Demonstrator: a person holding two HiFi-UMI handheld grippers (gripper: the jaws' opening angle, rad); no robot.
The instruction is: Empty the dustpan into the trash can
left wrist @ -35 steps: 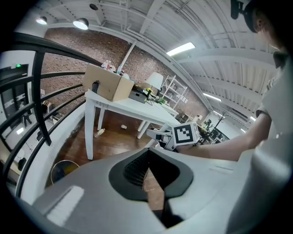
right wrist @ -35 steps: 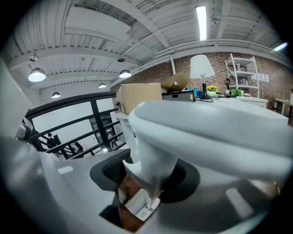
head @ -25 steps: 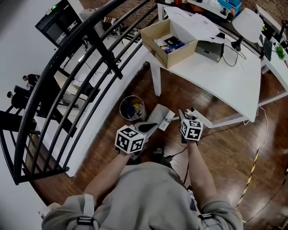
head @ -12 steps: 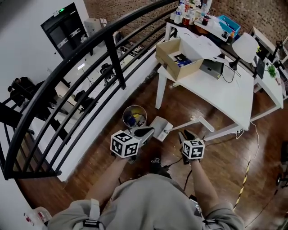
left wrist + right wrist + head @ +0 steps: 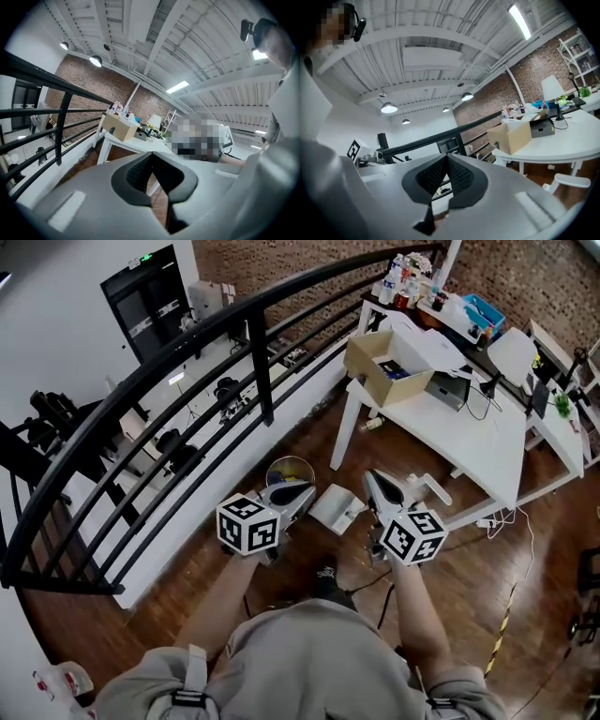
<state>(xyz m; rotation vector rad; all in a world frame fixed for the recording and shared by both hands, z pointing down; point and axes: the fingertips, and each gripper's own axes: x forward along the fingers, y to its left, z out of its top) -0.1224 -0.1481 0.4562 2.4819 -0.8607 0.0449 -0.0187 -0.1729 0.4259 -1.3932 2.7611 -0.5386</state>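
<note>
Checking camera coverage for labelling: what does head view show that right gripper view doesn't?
Head view only: the trash can and the dustpan on the floor beside it.
Right gripper view only: the ceiling lights, and how the right gripper stands up close: its jaws have just closed together, with nothing between them.
Both: the cardboard box on the white table, the black railing and the left gripper.
</note>
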